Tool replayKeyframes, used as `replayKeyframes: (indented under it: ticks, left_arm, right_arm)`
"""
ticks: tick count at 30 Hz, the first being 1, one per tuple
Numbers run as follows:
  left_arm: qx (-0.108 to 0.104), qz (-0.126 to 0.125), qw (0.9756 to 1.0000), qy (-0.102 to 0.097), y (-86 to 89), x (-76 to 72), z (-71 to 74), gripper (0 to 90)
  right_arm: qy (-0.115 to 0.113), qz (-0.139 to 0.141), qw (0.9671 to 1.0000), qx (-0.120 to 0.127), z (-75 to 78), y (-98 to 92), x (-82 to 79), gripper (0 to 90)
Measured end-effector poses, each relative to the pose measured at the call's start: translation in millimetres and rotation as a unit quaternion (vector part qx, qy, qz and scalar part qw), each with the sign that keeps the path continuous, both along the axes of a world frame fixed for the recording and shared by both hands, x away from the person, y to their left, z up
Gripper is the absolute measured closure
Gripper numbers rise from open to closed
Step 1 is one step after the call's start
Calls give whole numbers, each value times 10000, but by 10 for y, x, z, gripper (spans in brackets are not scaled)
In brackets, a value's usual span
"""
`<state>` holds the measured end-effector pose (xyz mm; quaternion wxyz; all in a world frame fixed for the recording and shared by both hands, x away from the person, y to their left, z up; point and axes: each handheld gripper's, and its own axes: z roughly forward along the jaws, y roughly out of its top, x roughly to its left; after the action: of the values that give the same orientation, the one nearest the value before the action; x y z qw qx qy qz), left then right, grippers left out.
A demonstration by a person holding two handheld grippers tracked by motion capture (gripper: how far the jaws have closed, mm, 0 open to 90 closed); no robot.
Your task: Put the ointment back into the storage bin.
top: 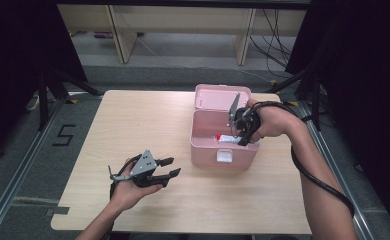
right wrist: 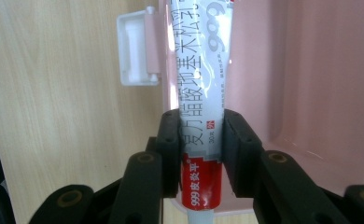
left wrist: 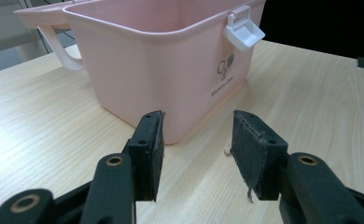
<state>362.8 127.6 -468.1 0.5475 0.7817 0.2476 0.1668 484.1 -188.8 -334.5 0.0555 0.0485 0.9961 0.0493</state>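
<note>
A pink plastic box [top: 203, 145] stands open on the wooden table, its lid [top: 215, 96] folded back behind it. My right gripper [top: 241, 131] hangs over the box's right side, shut on a white tube with a red end [right wrist: 199, 84]; the tube [top: 226, 138] reaches down into the box. In the right gripper view both black pads press the tube's sides above its red band. My left gripper [top: 169, 167] rests low over the table to the left of the box, open with nothing between its fingers; the box's front wall [left wrist: 171, 74] stands just beyond the left gripper [left wrist: 196, 144].
A white latch [top: 225, 156] sits on the box's front face, the white latch [left wrist: 243, 31] also showing at the rim. The table's front edge [top: 183, 231] lies near the person's forearms. Shelving legs and cables stand on the floor beyond the table.
</note>
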Motion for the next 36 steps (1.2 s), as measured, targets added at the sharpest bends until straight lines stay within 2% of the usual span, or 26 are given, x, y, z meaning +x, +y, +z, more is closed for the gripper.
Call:
replayKeyframes:
  ticks: [2, 3, 4, 5, 7, 8, 12, 14, 15, 18, 21, 23, 26, 27, 28, 29, 30, 32, 35, 36]
  left_arm:
    - [4, -6, 10000, -2, 0, 0, -1, 532]
    - [-4, -1, 10000, 1, -2, 0, -1, 532]
    - [-6, -1, 10000, 1, -3, 0, 0, 531]
    - [-8, -2, 10000, -1, -3, 1, 0, 531]
    - [-8, -1, 10000, -6, -3, 3, 0, 531]
    - [-8, -3, 10000, -6, -4, 3, -1, 530]
    - [-61, -25, 10000, 9, -11, 4, -14, 528]
    - [-21, 3, 10000, 19, -10, -1, -11, 528]
    - [-24, 3, 10000, 22, -11, -1, -13, 527]
    - [-12, -12, 10000, 6, -13, 1, -15, 526]
    - [-22, 1, 10000, 17, -10, -1, -14, 524]
    - [-28, 13, 10000, 26, -8, -1, -14, 524]
    - [-27, 19, 10000, 38, -7, -2, -19, 523]
    - [-16, 19, 10000, 36, -6, -1, -20, 523]
    - [-12, 18, 10000, 36, -6, 0, -23, 523]
    - [-12, 17, 10000, 36, -6, 0, -25, 523]
    - [-17, 18, 10000, 39, -7, 0, -26, 523]
    - [-21, 20, 10000, 41, -6, -1, -28, 522]
    - [-7, 4, 10000, 28, -3, 1, -29, 522]
    - [18, 11, 10000, 45, -1, -1, -27, 521]
  right_arm:
    - [41, 52, 10000, -24, -12, -7, 22, 712]
    - [53, -188, 9997, -119, 0, 0, -7, 712]
    - [9, 76, 10000, -45, -19, -7, 31, 712]
    - [28, -3, 10000, -16, -20, 0, 20, 712]
    - [34, 19, 10000, 7, -29, -1, 35, 712]
    - [55, -137, 9999, -39, -26, -1, 22, 712]
    - [6, 37, 10000, 14, -53, -7, 60, 712]
    - [63, -195, 9998, -46, -44, 3, 32, 712]
    - [-1, 58, 10000, 39, -62, 2, 68, 712]
    - [52, -207, 9997, -72, -63, 4, 44, 712]
    - [-16, -23, 10000, 28, -79, 4, 78, 712]
    - [68, -139, 9999, -33, -85, 6, 71, 712]
    - [8, 61, 10000, 24, -109, 7, 107, 712]
    - [43, -142, 9999, -48, -110, 4, 92, 712]
    - [36, -202, 9998, -50, -113, 6, 87, 712]
    - [33, -83, 10000, 11, -127, 6, 108, 712]
    - [-8, -84, 10000, 35, -133, 3, 114, 712]
    - [87, -217, 9997, -1, -142, 0, 106, 712]
    - [1, -120, 9999, -5, -157, -2, 128, 712]
    - [-31, 42, 10000, 63, -172, -4, 152, 712]
